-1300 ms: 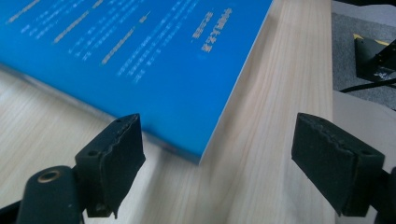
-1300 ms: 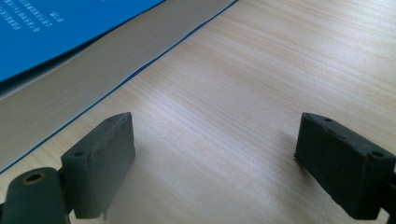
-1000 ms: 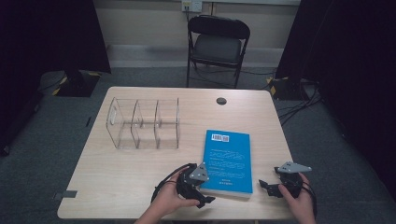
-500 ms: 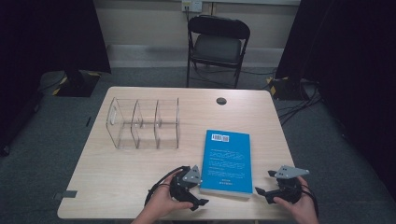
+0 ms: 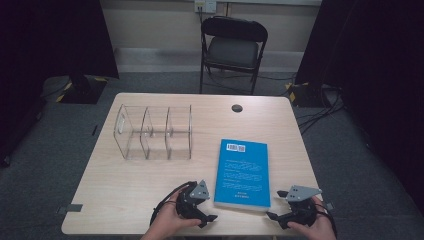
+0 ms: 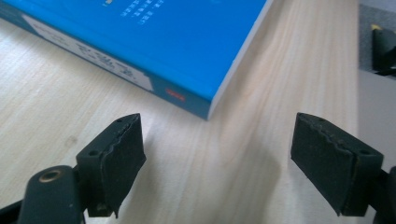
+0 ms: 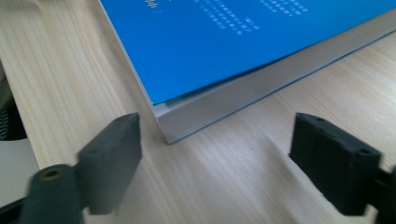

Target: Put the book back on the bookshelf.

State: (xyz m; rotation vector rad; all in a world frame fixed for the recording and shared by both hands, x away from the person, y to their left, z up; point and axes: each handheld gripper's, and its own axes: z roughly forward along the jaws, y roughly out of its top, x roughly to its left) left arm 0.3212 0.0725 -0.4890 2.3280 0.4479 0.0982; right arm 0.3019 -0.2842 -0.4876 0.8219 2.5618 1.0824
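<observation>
Left tongs [image 5: 209, 218] and right tongs [image 5: 272, 217] released — flanking blue book [image 5: 243, 172], barcode label, print unreadable

- Blue book [image 5: 243, 173], lying between the left gripper [image 5: 206, 218] and the right gripper [image 5: 274, 218]: a white barcode label [image 5: 236, 147] sits at the cover corner farthest from both; its digits are too small to read.
- Cover, ahead of the jaws: several lines of pale print [image 7: 243, 21], not legible.
- Spine, just ahead of the left gripper's jaws: a white strip with dark lettering [image 6: 112, 70] and a small red mark [image 6: 176, 94]; neither can be read.
</observation>
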